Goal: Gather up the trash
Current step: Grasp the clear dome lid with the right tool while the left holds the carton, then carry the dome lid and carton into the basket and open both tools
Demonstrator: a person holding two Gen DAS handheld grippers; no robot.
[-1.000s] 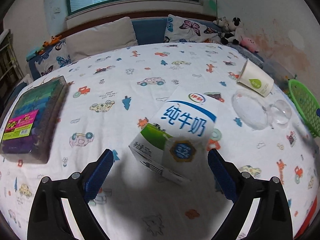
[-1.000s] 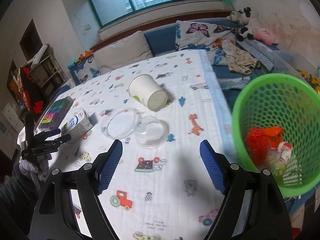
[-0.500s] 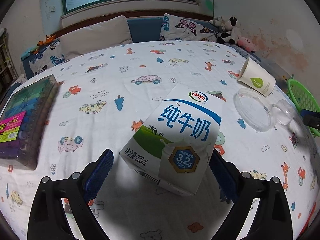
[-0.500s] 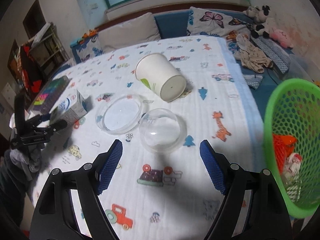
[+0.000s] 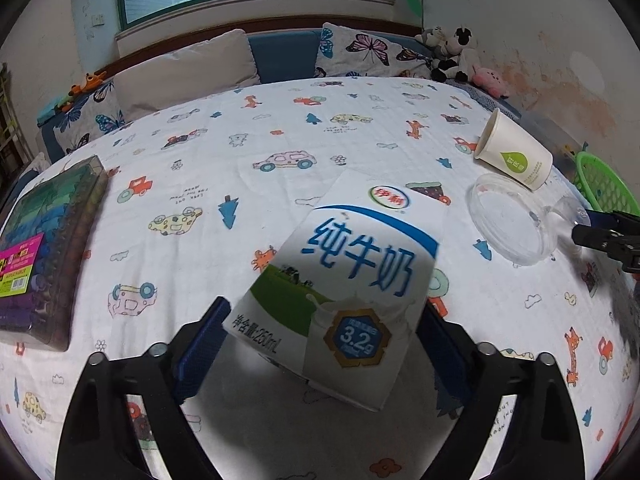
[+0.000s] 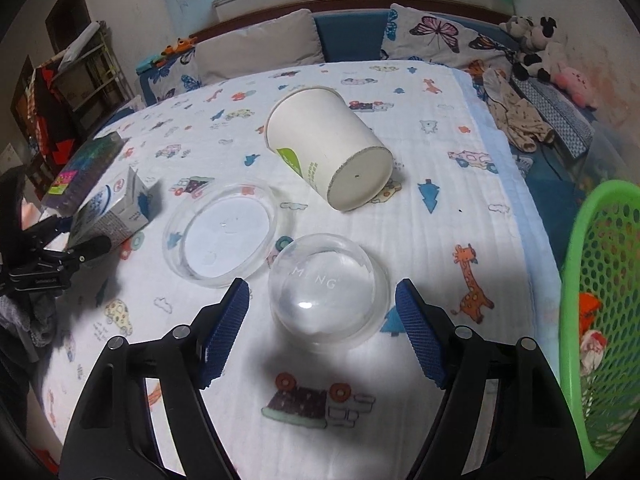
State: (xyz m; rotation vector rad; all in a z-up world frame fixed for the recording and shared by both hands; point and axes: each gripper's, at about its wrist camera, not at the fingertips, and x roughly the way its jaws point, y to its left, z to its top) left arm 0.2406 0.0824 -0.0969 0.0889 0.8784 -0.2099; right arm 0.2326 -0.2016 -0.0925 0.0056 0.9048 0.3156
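Note:
A white, blue and green milk carton [image 5: 344,280] lies on the patterned tablecloth, between the blue pads of my open left gripper [image 5: 322,344]; whether the pads touch it I cannot tell. It also shows in the right wrist view [image 6: 110,210]. My open right gripper [image 6: 322,326] straddles a clear plastic dome lid [image 6: 326,290]. A clear flat dish [image 6: 222,232] lies just left of the dome. A white paper cup [image 6: 326,146] lies on its side behind them. A green mesh basket [image 6: 600,300] holding red and white trash stands at the right.
A dark box of coloured items [image 5: 44,248] lies at the table's left edge. Pillows [image 5: 188,68] and plush toys [image 5: 452,54] line the sofa behind the table. Clothes [image 6: 516,120] lie on the bench beyond the table's right edge.
My left gripper has moved forward until the milk carton sits between its pads. My right gripper has moved in from the basket side to straddle the clear dome lid.

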